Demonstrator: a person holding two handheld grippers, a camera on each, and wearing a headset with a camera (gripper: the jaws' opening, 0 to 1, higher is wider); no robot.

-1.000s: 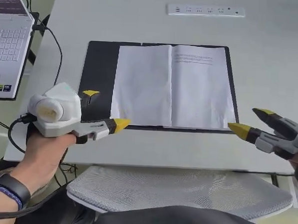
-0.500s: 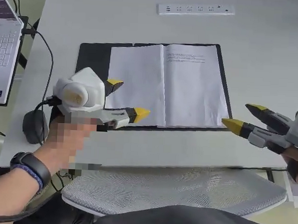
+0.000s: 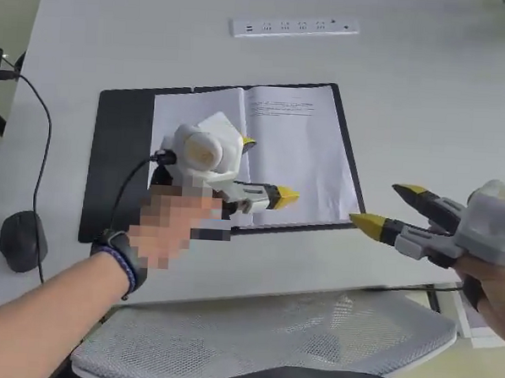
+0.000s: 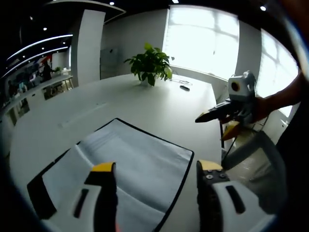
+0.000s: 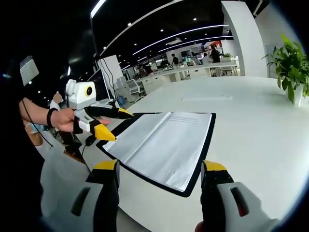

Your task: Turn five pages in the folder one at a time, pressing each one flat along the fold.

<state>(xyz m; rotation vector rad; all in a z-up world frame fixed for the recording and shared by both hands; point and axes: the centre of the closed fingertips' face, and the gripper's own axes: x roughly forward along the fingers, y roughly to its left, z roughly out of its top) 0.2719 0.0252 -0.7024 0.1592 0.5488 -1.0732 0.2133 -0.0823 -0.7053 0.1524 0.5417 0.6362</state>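
Note:
A black folder [image 3: 118, 165] lies open on the white table, its white pages [image 3: 301, 149] flat on both sides of the fold. My left gripper [image 3: 269, 168] hovers open over the lower part of the pages near the fold, nothing between its yellow tips. In the left gripper view the left gripper [image 4: 156, 167] looks across the folder [image 4: 145, 164] toward the right gripper [image 4: 217, 116]. My right gripper [image 3: 389, 206] stands open just off the folder's near right corner. Seen from the right gripper [image 5: 159, 166], the folder [image 5: 164, 140] lies ahead, the left gripper [image 5: 111, 123] over its far side.
A white power strip [image 3: 284, 25] lies behind the folder. A dark mouse [image 3: 17, 240] with its cable sits at the left. A mesh chair seat [image 3: 262, 333] is below the table's front edge. A potted plant [image 4: 149, 65] stands further along the table.
My left gripper has moved right, from beside the folder's left front corner to over the pages. The right gripper stays near the right corner. The head view has shifted right.

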